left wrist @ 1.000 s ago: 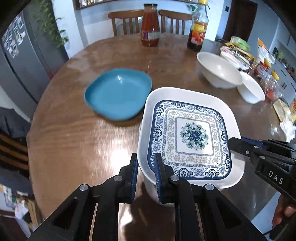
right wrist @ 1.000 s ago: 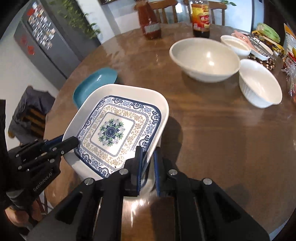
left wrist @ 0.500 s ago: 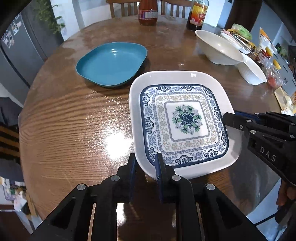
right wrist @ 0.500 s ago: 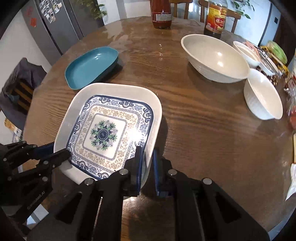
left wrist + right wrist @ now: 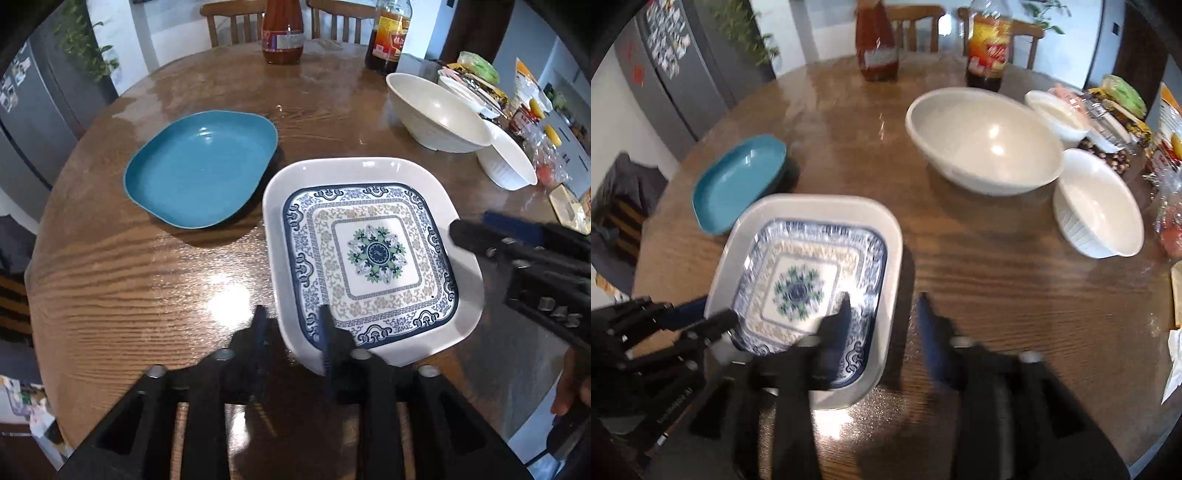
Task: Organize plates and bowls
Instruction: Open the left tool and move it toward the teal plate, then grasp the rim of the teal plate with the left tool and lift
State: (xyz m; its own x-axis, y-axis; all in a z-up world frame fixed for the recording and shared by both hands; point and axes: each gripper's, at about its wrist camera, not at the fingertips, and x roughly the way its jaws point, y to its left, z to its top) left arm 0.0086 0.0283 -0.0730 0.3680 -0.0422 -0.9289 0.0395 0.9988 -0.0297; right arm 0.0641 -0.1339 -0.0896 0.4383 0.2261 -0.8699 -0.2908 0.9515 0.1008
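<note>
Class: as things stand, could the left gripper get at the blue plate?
Probably yes. The left gripper is open, and bare table lies between it and the blue plate; the patterned plate sits off to its right.

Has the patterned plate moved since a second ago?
Yes. The patterned plate came down flat onto the table, right of the blue plate; both claws have opened.

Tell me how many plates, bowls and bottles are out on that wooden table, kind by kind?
Plates: 2, the teal plate and the patterned square plate.
Bowls: 3, the large cream bowl, the white ribbed bowl and a small white bowl behind them.
Bottles: 2, the red sauce bottle and the dark sauce bottle.
Total: 7.
</note>
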